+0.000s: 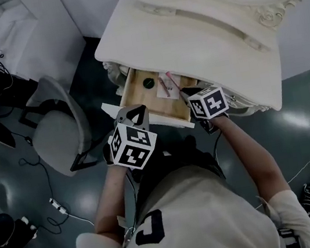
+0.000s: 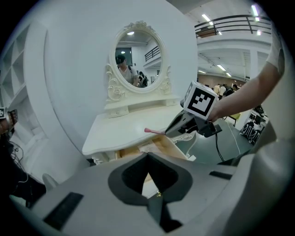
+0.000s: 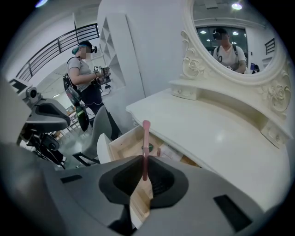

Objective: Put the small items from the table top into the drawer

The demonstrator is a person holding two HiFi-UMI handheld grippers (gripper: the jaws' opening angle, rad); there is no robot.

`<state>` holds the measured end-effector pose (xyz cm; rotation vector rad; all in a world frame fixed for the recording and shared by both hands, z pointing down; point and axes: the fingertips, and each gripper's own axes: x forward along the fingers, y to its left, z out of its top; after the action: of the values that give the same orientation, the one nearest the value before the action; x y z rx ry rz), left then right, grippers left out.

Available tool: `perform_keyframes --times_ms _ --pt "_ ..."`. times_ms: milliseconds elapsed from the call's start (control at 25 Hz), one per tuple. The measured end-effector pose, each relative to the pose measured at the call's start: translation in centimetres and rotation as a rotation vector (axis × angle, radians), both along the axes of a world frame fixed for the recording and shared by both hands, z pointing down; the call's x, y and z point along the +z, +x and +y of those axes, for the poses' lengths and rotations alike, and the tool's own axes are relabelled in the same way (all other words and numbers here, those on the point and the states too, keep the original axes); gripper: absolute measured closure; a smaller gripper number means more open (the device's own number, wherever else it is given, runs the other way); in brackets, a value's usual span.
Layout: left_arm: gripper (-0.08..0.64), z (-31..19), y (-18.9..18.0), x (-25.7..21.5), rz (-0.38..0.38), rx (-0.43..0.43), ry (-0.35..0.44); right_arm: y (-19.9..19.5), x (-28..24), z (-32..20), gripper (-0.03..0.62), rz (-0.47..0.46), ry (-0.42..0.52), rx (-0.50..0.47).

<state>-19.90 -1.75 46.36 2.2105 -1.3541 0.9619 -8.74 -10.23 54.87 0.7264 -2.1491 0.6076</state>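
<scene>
Under the white dressing table [image 1: 187, 32] a wooden drawer [image 1: 139, 100] stands pulled out. In it lie a dark round item [image 1: 148, 83] and a flat packet [image 1: 163, 87]. My right gripper [image 1: 185, 93] is shut on a thin pink stick [image 1: 171, 82], which pokes out over the drawer; the right gripper view shows the pink stick [image 3: 145, 145] rising from between the jaws of the right gripper [image 3: 144, 177]. The left gripper [image 1: 136, 115] hangs by the drawer's front panel. Seen from its own camera, the left gripper [image 2: 148, 159] is shut with nothing in it. The table top [image 2: 133, 126] looks bare.
An oval mirror [image 2: 138, 57] stands at the back of the table. A grey office chair [image 1: 56, 131] sits to the drawer's left. Another person [image 3: 83, 73] stands beyond the chair beside white shelving. Cables lie on the dark floor [image 1: 51, 208].
</scene>
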Motion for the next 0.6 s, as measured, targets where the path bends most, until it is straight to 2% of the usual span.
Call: perform_keyframes --times_ms 600 --pt "0.505 -2.0 -0.9 1.5 -0.016 -0.072 -0.081 -4.3 2.9 -1.5 0.537 -0.051 -0.095 -0.116"
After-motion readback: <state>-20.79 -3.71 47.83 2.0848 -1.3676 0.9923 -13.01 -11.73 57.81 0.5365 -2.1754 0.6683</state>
